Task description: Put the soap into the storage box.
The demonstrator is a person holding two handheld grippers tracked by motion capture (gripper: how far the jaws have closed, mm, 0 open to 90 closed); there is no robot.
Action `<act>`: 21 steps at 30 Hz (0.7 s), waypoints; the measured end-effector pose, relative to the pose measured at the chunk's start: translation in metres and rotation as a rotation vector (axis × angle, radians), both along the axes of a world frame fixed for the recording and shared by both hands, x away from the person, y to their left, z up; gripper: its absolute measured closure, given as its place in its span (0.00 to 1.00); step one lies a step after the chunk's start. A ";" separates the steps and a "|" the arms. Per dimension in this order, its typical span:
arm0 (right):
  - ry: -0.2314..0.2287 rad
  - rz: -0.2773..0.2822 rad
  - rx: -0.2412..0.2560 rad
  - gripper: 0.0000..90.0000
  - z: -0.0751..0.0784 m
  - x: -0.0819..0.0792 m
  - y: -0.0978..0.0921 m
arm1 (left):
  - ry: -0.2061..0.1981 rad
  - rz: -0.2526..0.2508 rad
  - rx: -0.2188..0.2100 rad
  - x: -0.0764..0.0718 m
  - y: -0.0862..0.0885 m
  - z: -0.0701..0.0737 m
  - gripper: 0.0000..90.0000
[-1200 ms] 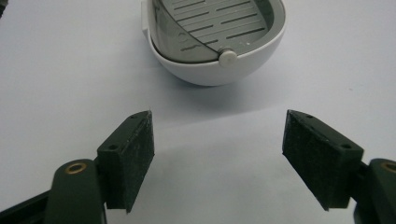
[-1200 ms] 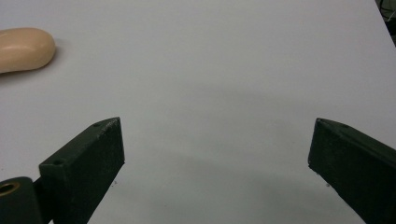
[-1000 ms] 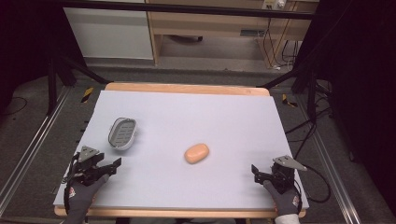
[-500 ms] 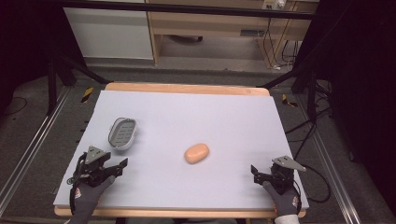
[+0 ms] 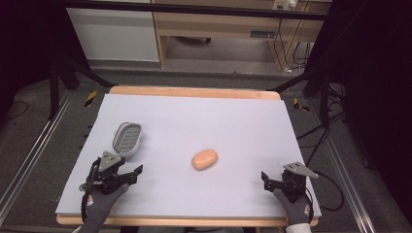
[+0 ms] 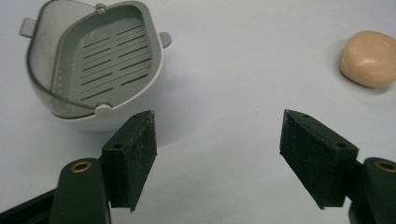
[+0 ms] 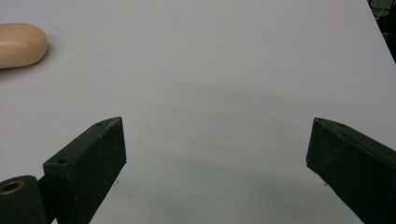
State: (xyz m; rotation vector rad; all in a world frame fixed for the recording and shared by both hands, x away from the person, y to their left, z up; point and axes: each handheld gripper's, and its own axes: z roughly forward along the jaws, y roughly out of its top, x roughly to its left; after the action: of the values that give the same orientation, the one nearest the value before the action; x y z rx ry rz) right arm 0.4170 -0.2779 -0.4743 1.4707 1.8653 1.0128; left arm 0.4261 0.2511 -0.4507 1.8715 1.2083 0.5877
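A person in dark gloves holds two tongs low over a pale lilac table point(image 5: 204, 116), one at each near corner. The left gripper point(image 5: 127, 171), at the near left, has its jaws spread wide with nothing between them; in the left gripper view its gap point(image 6: 217, 154) opens onto bare tabletop. Just ahead of that gripper, and slightly to the left of its left jaw, sits a grey soap dish point(image 5: 127, 138) with a slotted drain insert; in the left gripper view the dish point(image 6: 100, 60) stands close behind the left jaw's tip, though contact cannot be judged. A tan bar of soap point(image 5: 204, 159) lies on the table between the two tongs, ahead and to the right of the left gripper and well apart from the dish; the left gripper view catches the soap point(image 6: 369, 58) beyond its right jaw. The right gripper point(image 5: 268, 180), at the near right, is likewise held wide apart and empty, its gap point(image 7: 217, 163) facing bare table, with the soap point(image 7: 21, 45) ahead and off to the left of its left jaw.
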 end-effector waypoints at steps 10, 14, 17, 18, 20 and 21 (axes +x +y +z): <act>0.007 0.004 0.000 0.06 -0.001 0.000 0.000 | -0.007 -0.044 0.013 0.002 -0.022 0.002 0.29; 0.016 0.013 0.003 0.06 -0.001 0.001 0.002 | -0.008 -0.060 0.025 0.003 -0.030 0.002 0.29; 0.017 0.014 0.002 0.06 -0.001 0.001 0.002 | -0.003 -0.071 0.027 0.004 -0.036 0.001 0.29; 0.016 0.014 0.001 0.06 -0.001 0.001 0.002 | -0.002 -0.078 0.031 0.004 -0.038 0.001 0.29; 0.017 0.014 0.002 0.06 -0.001 0.001 0.002 | -0.003 -0.082 0.030 0.005 -0.043 0.001 0.29; 0.016 0.014 0.001 0.06 -0.002 0.001 0.001 | -0.002 -0.091 0.032 0.005 -0.046 0.001 0.29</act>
State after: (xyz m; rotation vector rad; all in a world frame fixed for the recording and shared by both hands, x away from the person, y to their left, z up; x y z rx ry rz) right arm 0.4175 -0.2764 -0.4759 1.4719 1.8891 1.0120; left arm 0.4315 0.2050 -0.4494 1.9412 1.1120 0.5610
